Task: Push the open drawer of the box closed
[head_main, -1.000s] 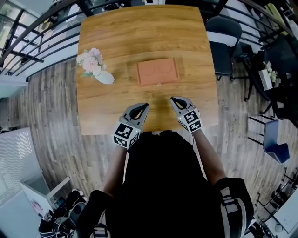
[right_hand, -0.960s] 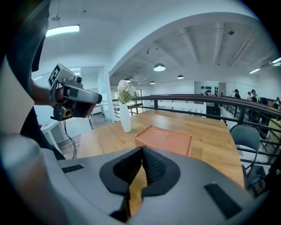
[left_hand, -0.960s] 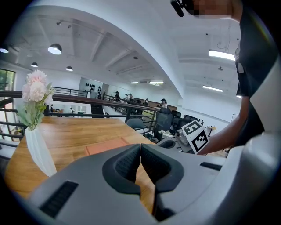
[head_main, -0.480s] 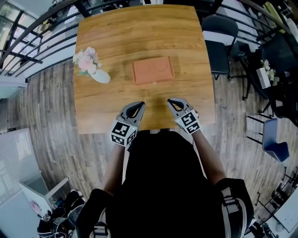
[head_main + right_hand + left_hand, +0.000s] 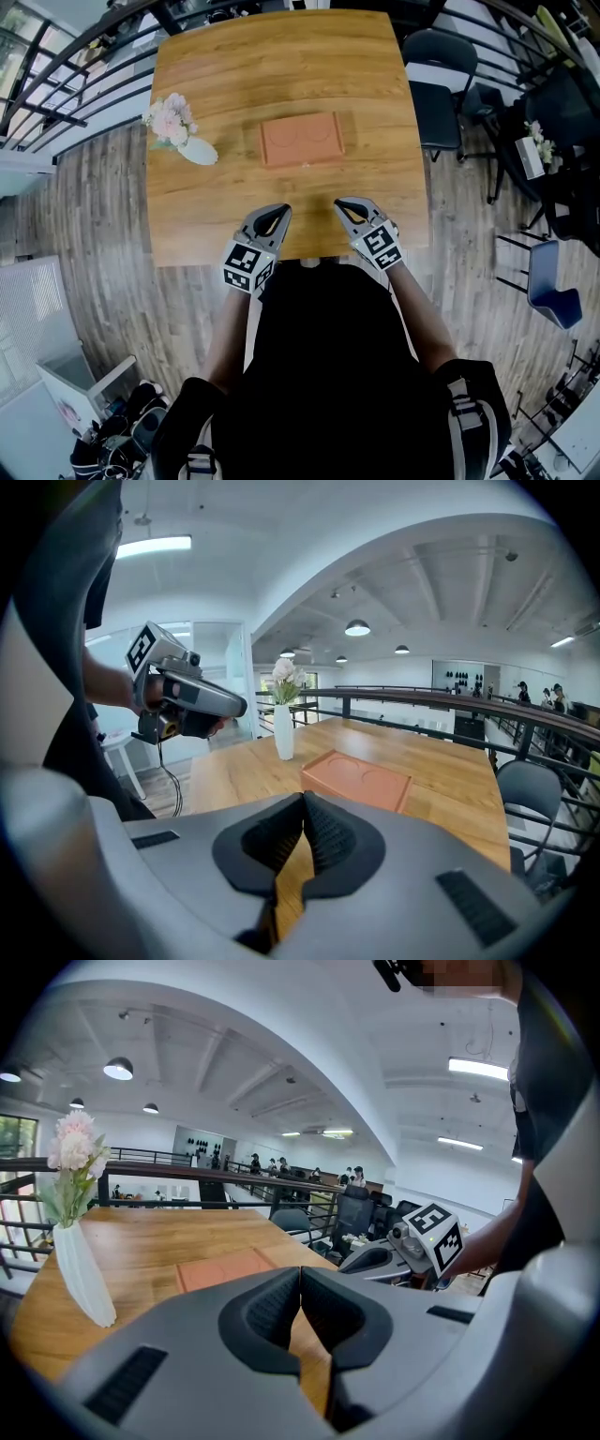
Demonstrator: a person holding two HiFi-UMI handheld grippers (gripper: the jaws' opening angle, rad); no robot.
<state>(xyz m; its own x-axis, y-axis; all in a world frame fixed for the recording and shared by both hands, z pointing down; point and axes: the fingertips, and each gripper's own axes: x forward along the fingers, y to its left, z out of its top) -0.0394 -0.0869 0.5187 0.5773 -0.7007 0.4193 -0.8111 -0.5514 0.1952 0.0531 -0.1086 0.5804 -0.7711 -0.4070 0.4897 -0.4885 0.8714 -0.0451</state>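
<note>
The person stands at the near edge of the table (image 5: 281, 75) with a gripper in each hand, both held over that edge and side by side with a gap between them. The tips turn slightly inward toward each other. The left gripper (image 5: 274, 214) has its jaws pressed together with nothing between them; only bare wood shows beyond the ribbed pads (image 5: 267, 1312). The right gripper (image 5: 348, 207) is the same, with its jaws closed tip to tip and holding nothing. Both stand well apart from the box (image 5: 302, 140), which lies flat near the middle of the table, straight ahead of the gap between the two grippers. It is a low, terracotta-coloured block with two round shallow hollows in its top. A small pale knob shows at the middle of its near side, but how far the drawer stands out cannot be told from any view. To the left of the box, near the table's left edge, a white vase (image 5: 197, 152) holds pale pink flowers (image 5: 169, 119). Beyond the table's right side stands a dark chair (image 5: 436, 84) on the plank floor (image 5: 103, 216), and a black railing (image 5: 56, 89) runs along the far left.
</note>
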